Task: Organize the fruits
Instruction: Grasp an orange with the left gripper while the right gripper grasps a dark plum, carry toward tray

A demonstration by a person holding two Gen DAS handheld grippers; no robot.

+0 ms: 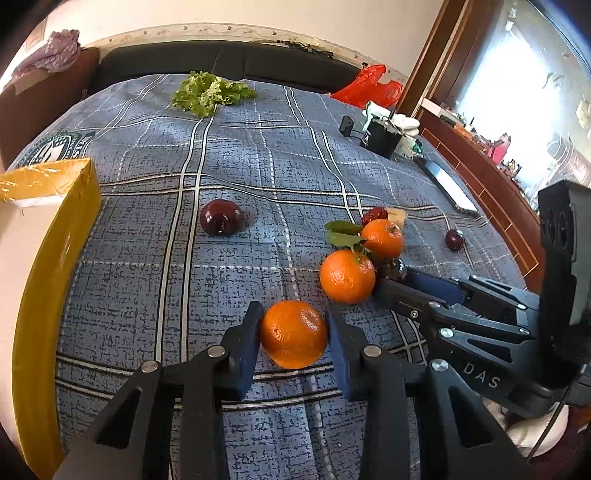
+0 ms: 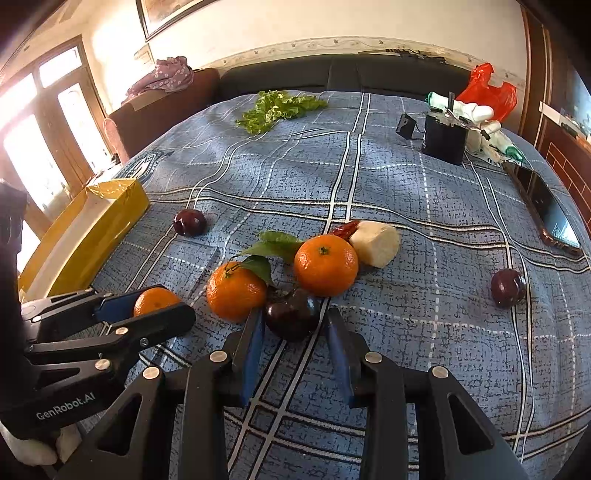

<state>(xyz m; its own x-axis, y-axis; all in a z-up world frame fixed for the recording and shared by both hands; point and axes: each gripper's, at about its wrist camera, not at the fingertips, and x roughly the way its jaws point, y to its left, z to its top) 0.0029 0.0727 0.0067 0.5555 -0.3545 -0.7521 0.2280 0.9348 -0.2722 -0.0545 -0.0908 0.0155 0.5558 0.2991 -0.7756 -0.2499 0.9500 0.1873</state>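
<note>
A home living room: a table under a blue checked cloth (image 2: 406, 192), a dark sofa (image 2: 332, 75) just behind it, a framed picture (image 2: 162, 14) above the sofa, and glazed wooden doors (image 2: 48, 122) to the sofa's left.

Both grippers are black, angular linkages with silver rivets and blue pads. The left gripper (image 1: 293, 334) is lettered "GenRobot.AI", the right gripper (image 2: 295, 332) "DAS" on its side.

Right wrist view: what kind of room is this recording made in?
Most likely a lived-in home room, perhaps a sitting room. Fruit lies on a plaid cloth spread over some wide surface, a dark sofa stands behind it against the wall, and sunlit wooden glazed doors are at the left.
</note>
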